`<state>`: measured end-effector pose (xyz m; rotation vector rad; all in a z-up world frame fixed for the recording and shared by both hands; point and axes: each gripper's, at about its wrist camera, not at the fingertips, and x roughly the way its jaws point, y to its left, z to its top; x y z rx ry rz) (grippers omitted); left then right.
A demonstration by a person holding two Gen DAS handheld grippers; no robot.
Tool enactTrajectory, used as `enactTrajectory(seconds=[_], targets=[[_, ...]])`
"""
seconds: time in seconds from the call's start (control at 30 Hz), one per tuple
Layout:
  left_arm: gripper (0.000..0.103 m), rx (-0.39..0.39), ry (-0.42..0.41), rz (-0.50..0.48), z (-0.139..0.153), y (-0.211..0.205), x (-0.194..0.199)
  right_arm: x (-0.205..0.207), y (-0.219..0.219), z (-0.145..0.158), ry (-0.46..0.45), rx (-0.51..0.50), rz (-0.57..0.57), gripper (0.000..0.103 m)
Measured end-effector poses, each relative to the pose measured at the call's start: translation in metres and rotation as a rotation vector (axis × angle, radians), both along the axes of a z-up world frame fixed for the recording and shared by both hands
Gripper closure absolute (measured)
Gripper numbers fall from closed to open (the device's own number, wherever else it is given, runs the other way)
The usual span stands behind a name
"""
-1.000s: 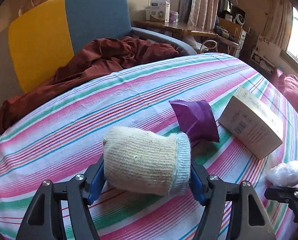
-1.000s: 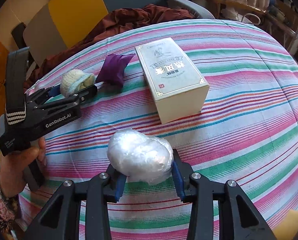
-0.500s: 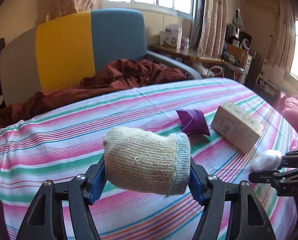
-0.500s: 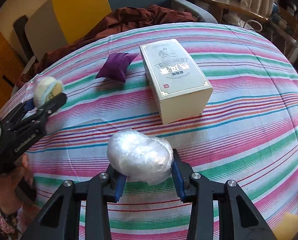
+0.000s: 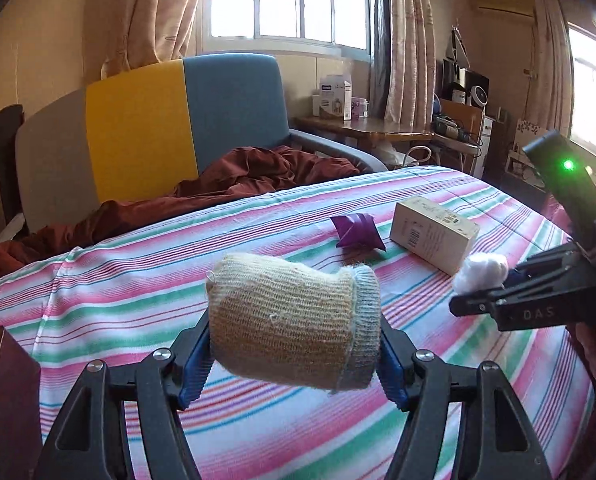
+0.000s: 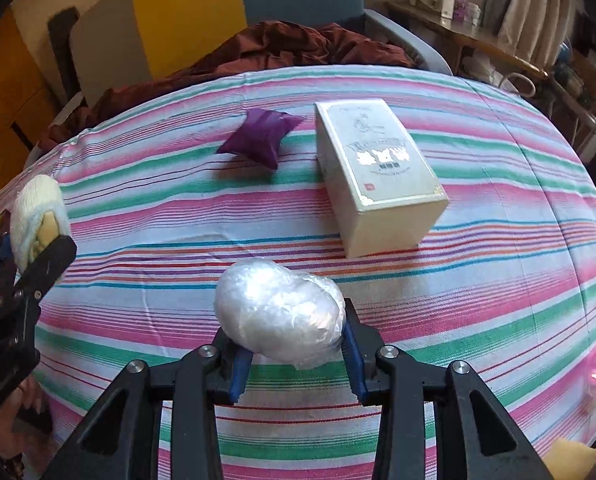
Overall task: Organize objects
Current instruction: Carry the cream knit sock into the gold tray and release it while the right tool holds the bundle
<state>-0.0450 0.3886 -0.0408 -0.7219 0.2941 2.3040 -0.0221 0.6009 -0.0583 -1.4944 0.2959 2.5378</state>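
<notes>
**Above the striped bedspread: both grippers loaded, two items not yet collected**

Over the near part of the striped bedspread [image 5: 145, 280], the left gripper [image 5: 293, 354] is clamped on a rolled knit sock [image 5: 293, 320], cream-bodied with a pale blue cuff. The roll lies crosswise between the blue pads, one pad on each end, and clear of the fabric below, a hold that looks suited to carrying it off without it unrolling.

The right gripper [image 6: 293, 354] is closed on a wad of clear plastic wrap [image 6: 277, 312]. The wad bulges above and ahead of the pads; being soft, it likely needs the tight squeeze to stay put. It too appears lifted off the bedspread, though contact beneath cannot be confirmed.

Two items lie on the bedspread farther out: a purple foil pouch [image 6: 259, 140] and a cream cardboard box [image 6: 378, 176] lying on its broad face, just beside each other but apart.

At the left edge of the left wrist view a dark carton [image 5: 5, 392] stands partly in frame; it may be the receptacle, but this is not established. My judgement: both loads are in transit, with pouch and box outstanding.
</notes>
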Motion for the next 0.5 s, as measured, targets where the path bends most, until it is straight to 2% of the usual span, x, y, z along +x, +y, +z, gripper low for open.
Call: enactTrajectory(seconds=[0.27,0.5], targets=[[0.033,0.049,-0.017,-0.014,0.006,-0.034,0.037,-0.005,-0.021,0.007,0.066,0.030,0.109,0.063],[0.033,0.076,-0.114,-0.058,0.013,-0.062,0.059,0.001,-0.044,0.013,0.112,0.031,0.183,0.063]])
